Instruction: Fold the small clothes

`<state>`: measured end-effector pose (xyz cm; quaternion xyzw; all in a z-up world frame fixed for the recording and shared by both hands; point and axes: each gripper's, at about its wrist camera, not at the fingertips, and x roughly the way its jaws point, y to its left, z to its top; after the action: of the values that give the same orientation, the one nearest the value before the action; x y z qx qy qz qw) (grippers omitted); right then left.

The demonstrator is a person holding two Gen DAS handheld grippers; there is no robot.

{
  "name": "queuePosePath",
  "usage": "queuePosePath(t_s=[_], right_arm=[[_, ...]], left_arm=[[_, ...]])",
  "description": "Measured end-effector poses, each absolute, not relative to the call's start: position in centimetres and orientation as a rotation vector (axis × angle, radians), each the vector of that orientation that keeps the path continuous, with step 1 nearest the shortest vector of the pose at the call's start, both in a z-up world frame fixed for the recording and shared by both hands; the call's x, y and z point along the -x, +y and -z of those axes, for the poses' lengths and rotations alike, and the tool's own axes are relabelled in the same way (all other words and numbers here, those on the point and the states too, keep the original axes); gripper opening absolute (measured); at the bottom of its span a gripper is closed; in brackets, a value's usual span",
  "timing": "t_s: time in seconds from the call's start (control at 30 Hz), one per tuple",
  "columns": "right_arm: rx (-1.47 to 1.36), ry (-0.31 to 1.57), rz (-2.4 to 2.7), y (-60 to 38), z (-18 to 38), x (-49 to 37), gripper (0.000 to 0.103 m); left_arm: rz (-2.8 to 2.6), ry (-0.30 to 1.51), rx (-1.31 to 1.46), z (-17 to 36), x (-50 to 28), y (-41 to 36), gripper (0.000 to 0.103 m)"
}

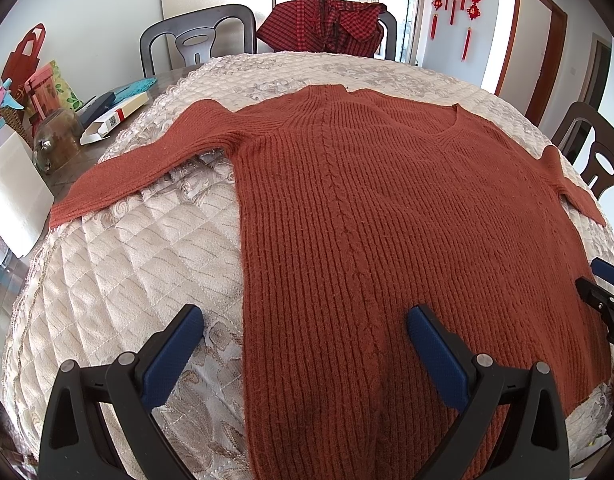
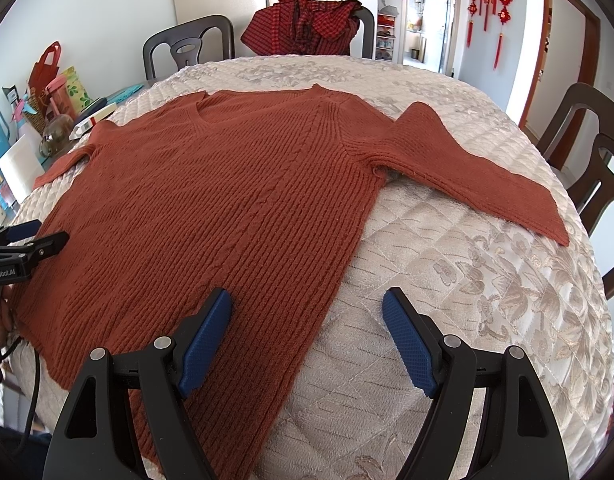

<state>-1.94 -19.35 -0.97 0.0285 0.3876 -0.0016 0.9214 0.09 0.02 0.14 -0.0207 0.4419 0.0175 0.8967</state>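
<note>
A rust sweater (image 1: 387, 208) lies flat on the quilted tabletop (image 1: 119, 272), its hem cut off below both views. The left gripper (image 1: 305, 322) and right gripper (image 2: 307, 308) hover over the hem, fingers apart and empty.

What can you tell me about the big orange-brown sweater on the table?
The sweater is rust-coloured ribbed knit with a V-neck and twisted cable lines running down the front. It lies flat and unfolded, neck away from the cameras, on the quilted cream cover, both long sleeves spread out sideways. The left gripper and right gripper hover open over its bottom side edges; neither visibly holds it.
</note>
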Motion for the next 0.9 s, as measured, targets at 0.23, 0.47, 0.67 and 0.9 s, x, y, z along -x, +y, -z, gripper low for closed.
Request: queuePosePath(t_s=[0.23,0.47,0.67,0.9], right_arm=[[-0.058,0.809,0.004,-19.32,0.84,1.93,0.078],[-0.063,0.839,-0.009,-19.48,0.68,1.73,0.078],[-0.052,0.847,-0.020,-19.53,0.60,1.60,0.078],[-0.054,0.849,-0.020,-19.53,0.62,1.66,0.078]], left_arm=[[-0.036,0.917,0.044,-0.14,-0.09,0.03,0.103],[-0.037,0.923,0.046,-0.15,-0.18,0.10,0.103],[-0.037,0.925,0.048,-0.12,-0.24,0.15,0.103],[-0.035,0.929,0.050,-0.04,-0.30,0.23,0.103]])
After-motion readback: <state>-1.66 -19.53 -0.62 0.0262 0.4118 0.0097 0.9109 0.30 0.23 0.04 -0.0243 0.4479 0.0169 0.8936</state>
